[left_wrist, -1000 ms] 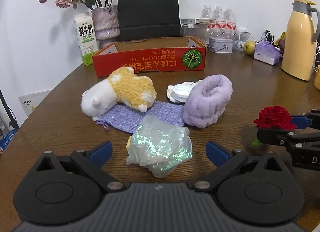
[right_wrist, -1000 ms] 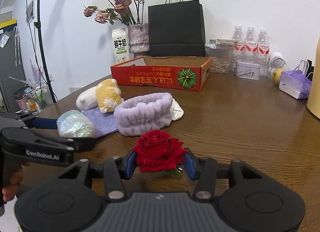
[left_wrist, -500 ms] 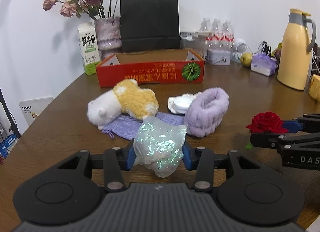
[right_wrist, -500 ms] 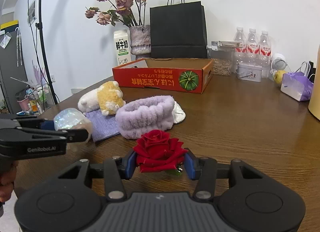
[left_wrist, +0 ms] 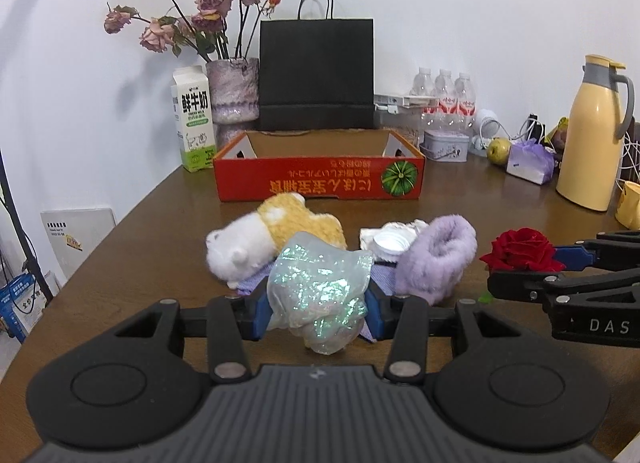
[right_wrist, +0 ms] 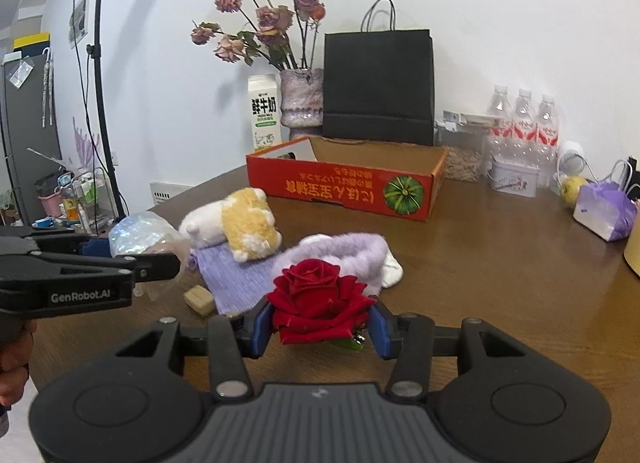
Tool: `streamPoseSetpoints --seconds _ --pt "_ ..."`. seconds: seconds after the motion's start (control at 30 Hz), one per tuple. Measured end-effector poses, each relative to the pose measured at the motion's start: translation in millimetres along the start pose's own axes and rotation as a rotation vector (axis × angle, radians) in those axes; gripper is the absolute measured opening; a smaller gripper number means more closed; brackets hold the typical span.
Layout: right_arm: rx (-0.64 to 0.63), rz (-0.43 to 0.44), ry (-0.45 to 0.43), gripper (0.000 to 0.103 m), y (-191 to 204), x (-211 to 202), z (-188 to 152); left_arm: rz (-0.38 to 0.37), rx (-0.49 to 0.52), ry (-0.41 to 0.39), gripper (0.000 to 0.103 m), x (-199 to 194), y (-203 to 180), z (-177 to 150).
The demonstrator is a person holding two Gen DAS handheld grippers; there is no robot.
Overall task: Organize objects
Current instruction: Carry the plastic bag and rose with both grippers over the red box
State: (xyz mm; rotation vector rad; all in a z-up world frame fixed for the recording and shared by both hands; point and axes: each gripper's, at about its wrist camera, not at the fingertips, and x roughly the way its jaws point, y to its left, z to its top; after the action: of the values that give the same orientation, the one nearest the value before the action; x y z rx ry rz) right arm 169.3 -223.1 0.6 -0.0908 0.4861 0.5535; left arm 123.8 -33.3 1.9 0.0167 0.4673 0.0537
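My left gripper (left_wrist: 318, 309) is shut on an iridescent plastic pouch (left_wrist: 318, 291) and holds it above the table; the pouch also shows in the right wrist view (right_wrist: 140, 233). My right gripper (right_wrist: 318, 325) is shut on a red rose (right_wrist: 318, 299), lifted off the table; the rose also shows at the right of the left wrist view (left_wrist: 520, 249). On the table lie a white-and-yellow plush toy (left_wrist: 272, 239), a purple cloth pouch (right_wrist: 236, 275), a purple fluffy headband (left_wrist: 438, 259) and a white lid (left_wrist: 388, 241). The open red cardboard box (left_wrist: 320, 183) stands behind them.
A small wooden block (right_wrist: 199, 299) lies by the cloth. At the back stand a milk carton (left_wrist: 192, 119), a vase of dried roses (left_wrist: 234, 95), a black paper bag (left_wrist: 316, 75), water bottles (left_wrist: 446, 97), a tin (left_wrist: 446, 146) and a yellow thermos (left_wrist: 592, 135).
My left gripper closed on the iridescent pouch and lifted it off the table. My right gripper rose with the rose. A wooden block is now uncovered where the pouch lay.
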Motion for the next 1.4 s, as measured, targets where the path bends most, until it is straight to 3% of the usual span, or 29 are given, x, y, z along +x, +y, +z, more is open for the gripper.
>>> streamPoseSetpoints --seconds 0.63,1.4 --pt "-0.012 -0.015 -0.032 0.047 19.6 42.6 48.9 -0.040 -0.037 -0.055 0.046 34.7 32.6 46.8" --pt "0.003 -0.020 -0.095 0.047 -8.3 129.7 134.3 -0.039 -0.107 -0.129 0.046 118.5 41.5 136.0"
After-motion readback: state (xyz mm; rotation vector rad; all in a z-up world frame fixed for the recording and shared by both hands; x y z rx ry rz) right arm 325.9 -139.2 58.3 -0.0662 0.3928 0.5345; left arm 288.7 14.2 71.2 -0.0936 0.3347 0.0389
